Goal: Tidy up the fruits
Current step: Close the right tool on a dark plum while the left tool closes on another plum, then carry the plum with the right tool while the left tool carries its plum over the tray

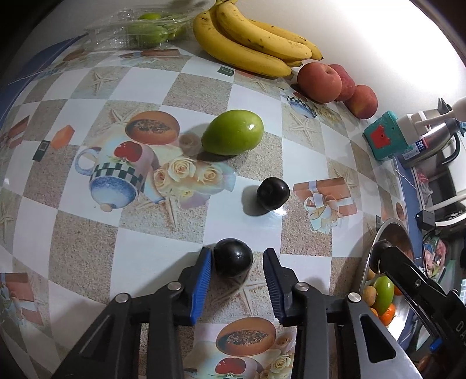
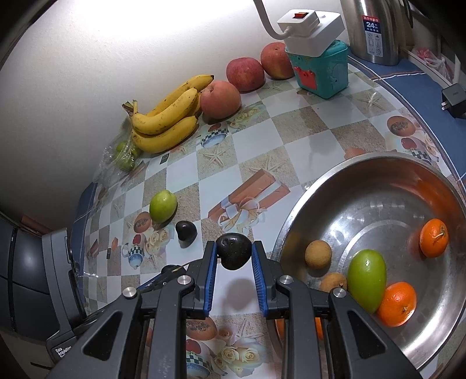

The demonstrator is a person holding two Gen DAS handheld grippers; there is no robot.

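Down between the blue-padded fingers of the left gripper [image 1: 236,275] sits a small, round, dark purple plum [image 1: 233,260] on the patterned tablecloth [image 1: 87,247]; the left pad touches it, the right pad stands just clear, so the jaws are narrow but not clamped. Meanwhile the right gripper [image 2: 234,255] holds a second dark plum [image 2: 234,251] pinched between its pads, lifted above the cloth just beside the rim of the wide stainless steel bowl [image 2: 364,163]. Inside that bowl lie a green oval fruit [image 2: 366,280], two oranges [image 2: 397,303], and two small tan round fruits [image 2: 318,254]. A third dark plum [image 1: 273,193] rests loose on the cloth further in, and beyond it a larger green mango-shaped fruit [image 1: 233,132]. Along the far edge by the white wall lie a bunch of yellow bananas [image 1: 247,38], three red apples [image 1: 319,82], and a clear plastic bag of green fruits [image 1: 139,26]. Near the bowl's far side stands a teal plastic box [image 2: 323,68].
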